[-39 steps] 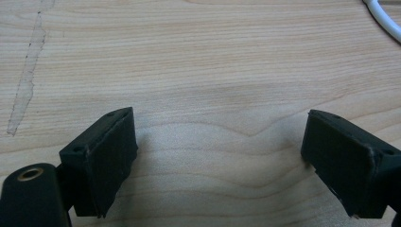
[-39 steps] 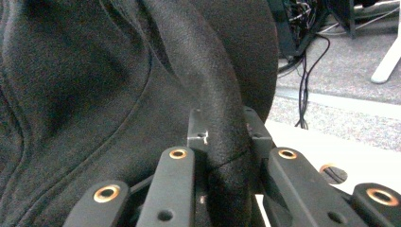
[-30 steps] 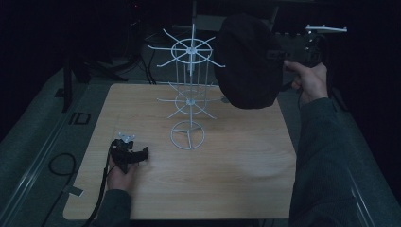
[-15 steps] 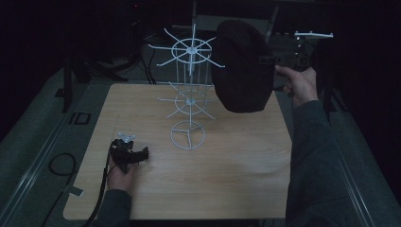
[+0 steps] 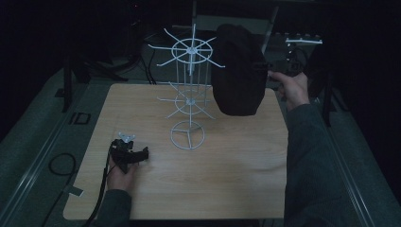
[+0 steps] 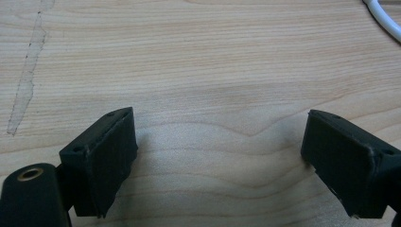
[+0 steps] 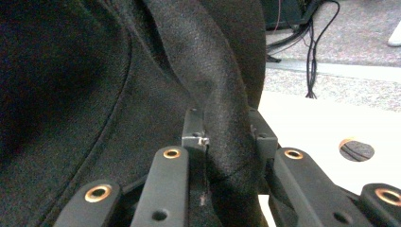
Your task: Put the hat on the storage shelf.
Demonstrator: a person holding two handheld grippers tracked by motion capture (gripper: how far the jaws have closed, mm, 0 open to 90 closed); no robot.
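A black cap [image 5: 239,75] hangs in the air beside the upper ring of a white wire hook rack [image 5: 189,94], which stands at the middle of the wooden table [image 5: 227,165]. My right gripper [image 5: 270,75] holds the cap from the right. In the right gripper view the cap's fabric [image 7: 94,94] is folded between the two pads of the right gripper [image 7: 226,130]; the jaws have just been opening a little, but the pads still touch the fabric. My left gripper [image 5: 137,153] rests on the table at the front left. Its jaws [image 6: 217,156] stand open with bare wood between them.
The rack's round base ring [image 5: 187,135] sits on the table, and its edge [image 6: 383,19] lies just beyond my left gripper. Thin hooks stick out from both rack tiers. Cables [image 7: 312,52] lie on the floor behind the table, and a cable loop [image 5: 59,165] lies at the left.
My right hand has carried the cap left and down, closer to the rack's upper ring. The left gripper has stayed put.
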